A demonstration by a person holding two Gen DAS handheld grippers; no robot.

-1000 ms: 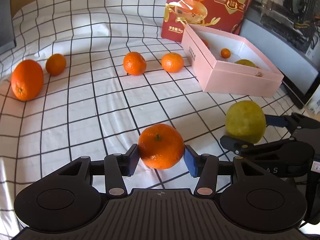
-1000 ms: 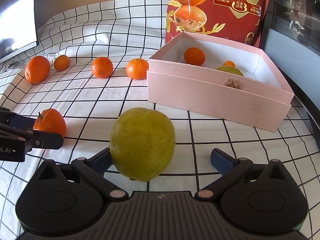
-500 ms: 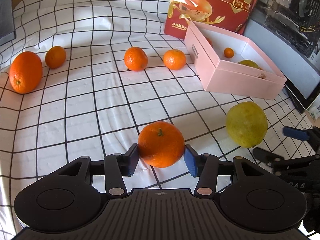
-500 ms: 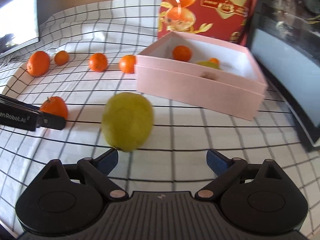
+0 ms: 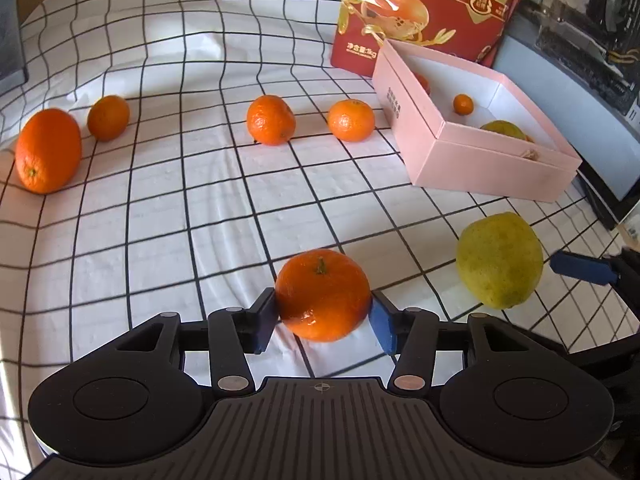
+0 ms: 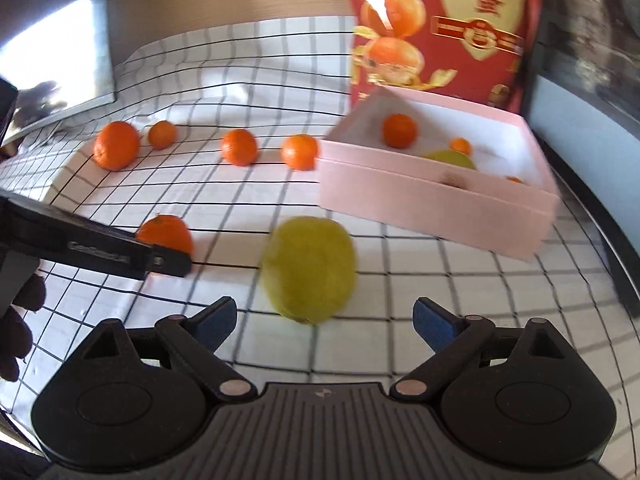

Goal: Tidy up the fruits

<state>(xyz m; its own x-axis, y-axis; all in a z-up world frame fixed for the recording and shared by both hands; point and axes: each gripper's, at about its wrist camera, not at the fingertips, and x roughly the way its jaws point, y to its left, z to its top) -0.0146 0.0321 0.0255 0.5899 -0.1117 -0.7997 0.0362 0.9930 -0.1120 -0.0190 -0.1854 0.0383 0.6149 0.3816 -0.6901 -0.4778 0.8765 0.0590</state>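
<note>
My left gripper (image 5: 322, 326) is shut on an orange mandarin (image 5: 323, 294) with a green stem, low over the checked cloth. The same mandarin shows in the right wrist view (image 6: 166, 234), beside the left gripper's finger (image 6: 120, 254). A yellow-green pear-like fruit (image 5: 500, 260) lies on the cloth to its right; in the right wrist view the fruit (image 6: 308, 270) lies just ahead of my right gripper (image 6: 324, 320), which is open and empty. A pink open box (image 5: 480, 160) holds a mandarin, a small orange and a green fruit.
Several oranges lie in a row at the back: a large one (image 5: 48, 150), a small one (image 5: 108, 117), and two mandarins (image 5: 271, 120) (image 5: 351, 120). A red snack bag (image 5: 420, 8) stands behind the box. A dark screen (image 6: 52, 68) sits at the far left.
My right gripper has let go of the yellow-green fruit and pulled back and up; the fruit now lies on the cloth. My left gripper still holds the mandarin, raised slightly.
</note>
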